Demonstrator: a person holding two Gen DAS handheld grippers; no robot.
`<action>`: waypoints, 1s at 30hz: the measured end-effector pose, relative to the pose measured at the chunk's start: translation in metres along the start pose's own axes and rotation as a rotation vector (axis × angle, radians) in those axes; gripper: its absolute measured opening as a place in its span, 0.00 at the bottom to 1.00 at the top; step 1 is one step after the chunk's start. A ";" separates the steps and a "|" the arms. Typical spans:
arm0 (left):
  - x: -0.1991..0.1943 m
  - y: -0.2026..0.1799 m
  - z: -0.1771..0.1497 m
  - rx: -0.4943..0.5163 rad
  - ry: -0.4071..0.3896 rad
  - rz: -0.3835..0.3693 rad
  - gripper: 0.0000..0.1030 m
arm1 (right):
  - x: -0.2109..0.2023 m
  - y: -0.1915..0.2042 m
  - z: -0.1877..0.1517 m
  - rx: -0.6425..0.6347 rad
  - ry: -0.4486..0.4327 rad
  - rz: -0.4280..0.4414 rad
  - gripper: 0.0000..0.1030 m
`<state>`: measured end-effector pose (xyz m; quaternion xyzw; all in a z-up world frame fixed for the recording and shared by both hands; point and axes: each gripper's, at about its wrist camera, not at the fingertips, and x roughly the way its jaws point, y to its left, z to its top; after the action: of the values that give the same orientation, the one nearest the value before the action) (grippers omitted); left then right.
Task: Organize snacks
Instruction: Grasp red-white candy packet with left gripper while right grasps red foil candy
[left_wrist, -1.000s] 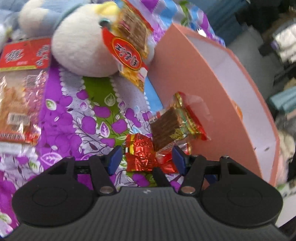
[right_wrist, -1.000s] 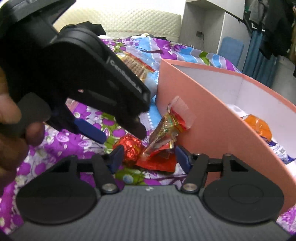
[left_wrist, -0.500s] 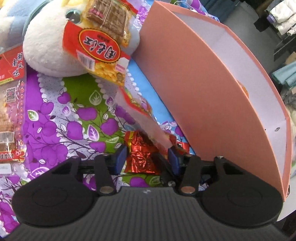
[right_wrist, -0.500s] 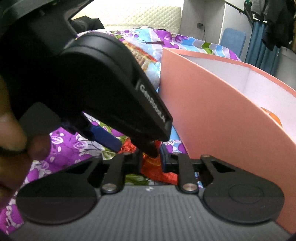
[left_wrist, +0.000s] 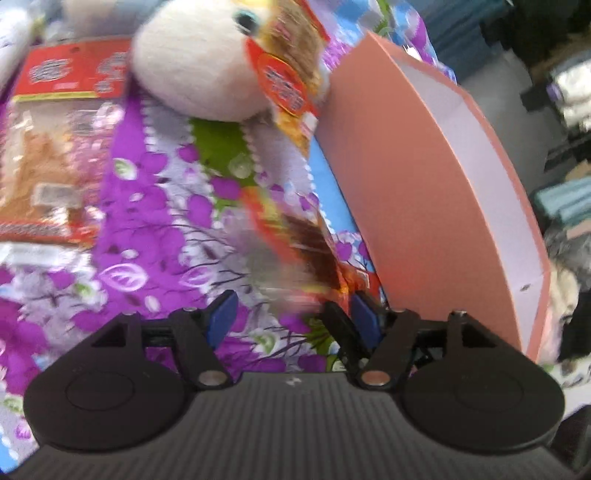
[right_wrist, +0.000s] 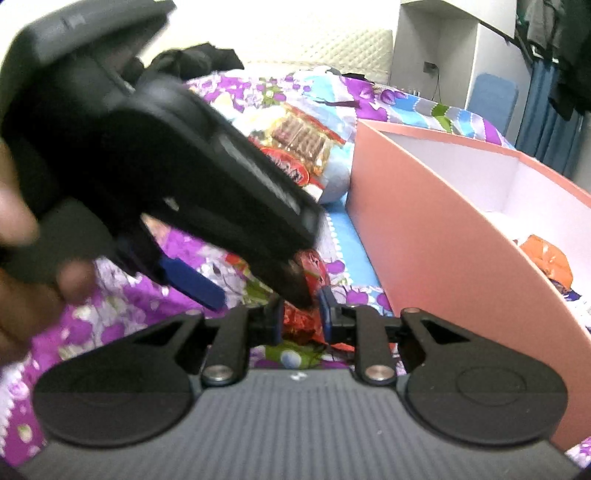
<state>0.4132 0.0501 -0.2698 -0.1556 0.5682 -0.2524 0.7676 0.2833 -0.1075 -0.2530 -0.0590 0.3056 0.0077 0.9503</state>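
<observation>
Purple floral bedspread (left_wrist: 155, 206): left gripper (left_wrist: 291, 314) fingers just let go, opening empty; right gripper (right_wrist: 301, 317) has clamped the crinkly red foil snack (right_wrist: 299, 325), next stop pink cardboard box (right_wrist: 424, 240).

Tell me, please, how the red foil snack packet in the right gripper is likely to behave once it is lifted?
The red foil snack packet looks crinkled and thin, so it will probably flex and sag rather than stay stiff. Its shiny wrapper may slip between the right gripper pads. It seems small and likely light.

Box (left_wrist: 436, 206) right of plush toy (left_wrist: 192, 70), snack packet (left_wrist: 288, 81) on the toy
</observation>
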 end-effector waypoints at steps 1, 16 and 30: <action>-0.004 0.005 0.000 -0.020 -0.010 -0.011 0.75 | 0.001 -0.003 -0.001 0.011 0.015 0.003 0.14; -0.011 0.007 -0.005 -0.001 -0.126 0.030 0.66 | -0.037 -0.036 0.004 0.149 -0.005 0.003 0.03; 0.020 0.011 0.013 -0.158 -0.151 -0.109 0.71 | -0.003 -0.014 -0.009 0.017 0.072 0.059 0.50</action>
<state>0.4326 0.0475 -0.2877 -0.2648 0.5178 -0.2356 0.7786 0.2762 -0.1223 -0.2572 -0.0422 0.3413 0.0313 0.9385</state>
